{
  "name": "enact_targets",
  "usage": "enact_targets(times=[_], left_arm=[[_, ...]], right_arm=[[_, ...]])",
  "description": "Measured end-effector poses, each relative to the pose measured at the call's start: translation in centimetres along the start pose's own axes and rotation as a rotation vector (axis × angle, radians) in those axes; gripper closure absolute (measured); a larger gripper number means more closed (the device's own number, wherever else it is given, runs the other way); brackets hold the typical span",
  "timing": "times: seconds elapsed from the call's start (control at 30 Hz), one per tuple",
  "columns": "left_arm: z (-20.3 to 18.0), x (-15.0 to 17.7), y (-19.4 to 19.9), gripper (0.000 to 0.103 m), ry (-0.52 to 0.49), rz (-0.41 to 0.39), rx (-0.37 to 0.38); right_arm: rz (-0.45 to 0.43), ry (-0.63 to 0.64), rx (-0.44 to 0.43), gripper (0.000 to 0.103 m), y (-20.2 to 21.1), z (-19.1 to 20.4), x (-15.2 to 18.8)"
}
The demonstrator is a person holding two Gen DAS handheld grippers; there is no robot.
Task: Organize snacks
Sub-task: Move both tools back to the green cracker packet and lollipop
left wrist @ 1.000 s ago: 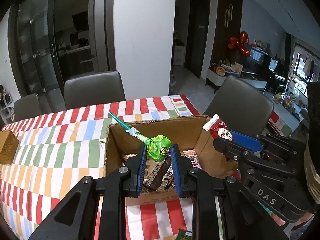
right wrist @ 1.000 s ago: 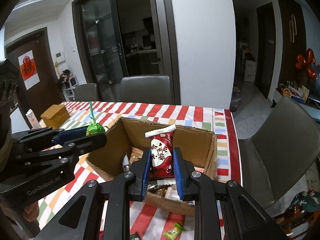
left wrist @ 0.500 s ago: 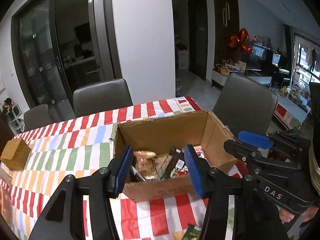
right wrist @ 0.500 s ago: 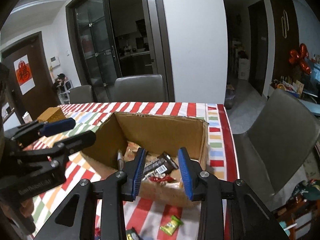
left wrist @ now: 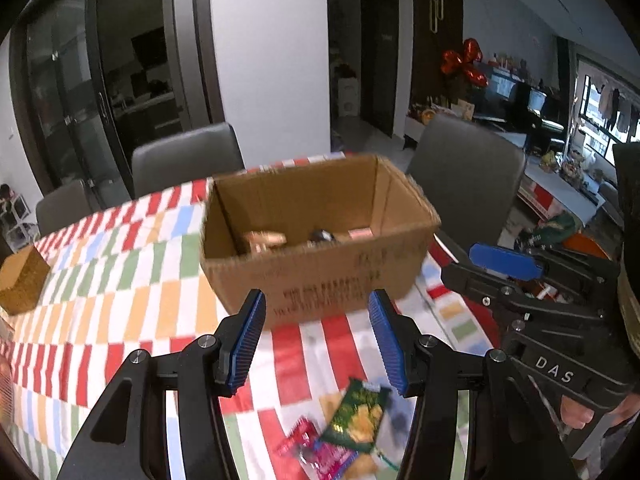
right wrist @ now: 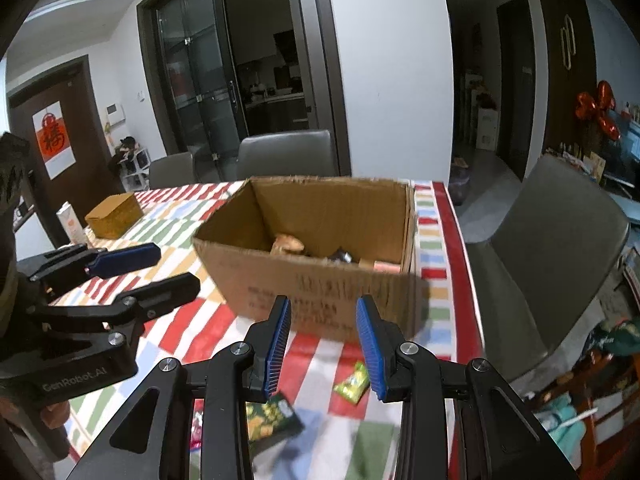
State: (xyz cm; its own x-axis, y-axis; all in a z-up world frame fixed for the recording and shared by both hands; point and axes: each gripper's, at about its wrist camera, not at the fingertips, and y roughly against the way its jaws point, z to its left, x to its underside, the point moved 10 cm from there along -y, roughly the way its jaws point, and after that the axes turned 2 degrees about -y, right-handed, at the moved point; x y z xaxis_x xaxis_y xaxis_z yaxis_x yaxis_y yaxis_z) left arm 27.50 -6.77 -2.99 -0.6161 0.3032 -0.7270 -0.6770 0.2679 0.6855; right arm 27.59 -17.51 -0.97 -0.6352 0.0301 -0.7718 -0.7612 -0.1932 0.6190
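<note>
An open cardboard box (left wrist: 320, 276) (right wrist: 320, 292) stands on the striped tablecloth and holds several snacks. My left gripper (left wrist: 316, 344) is open and empty, in front of the box's near wall. My right gripper (right wrist: 322, 344) is open and empty, also in front of the box. On the cloth below the left gripper lie a dark green snack packet (left wrist: 356, 416) and a pink packet (left wrist: 316, 448). In the right wrist view a small yellow-green candy (right wrist: 352, 378) and a dark green packet (right wrist: 272, 416) lie on the cloth. Each gripper shows in the other's view, the right (left wrist: 504, 260) and the left (right wrist: 124, 258).
A woven brown box (left wrist: 22, 280) (right wrist: 114, 216) sits on the table's left side, with a white carton (right wrist: 72, 224) beside it. Grey chairs (left wrist: 188, 160) (right wrist: 552, 260) stand along the far and right sides. The table's right edge (right wrist: 460, 240) runs near the cardboard box.
A second ago the left gripper held a green lollipop and the right a red packet over the box. Both opened, dropped them in, and have pulled back and down.
</note>
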Motion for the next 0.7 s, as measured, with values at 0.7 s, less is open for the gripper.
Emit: enact_targets(times=[0.7], left_arm=[[-4.5,10.6,-4.8,0.050,-0.094,0.243,0.119]], right_arm=[[0.194,-0.038,0.011,0.068,-1.7,-0.6,10.6]])
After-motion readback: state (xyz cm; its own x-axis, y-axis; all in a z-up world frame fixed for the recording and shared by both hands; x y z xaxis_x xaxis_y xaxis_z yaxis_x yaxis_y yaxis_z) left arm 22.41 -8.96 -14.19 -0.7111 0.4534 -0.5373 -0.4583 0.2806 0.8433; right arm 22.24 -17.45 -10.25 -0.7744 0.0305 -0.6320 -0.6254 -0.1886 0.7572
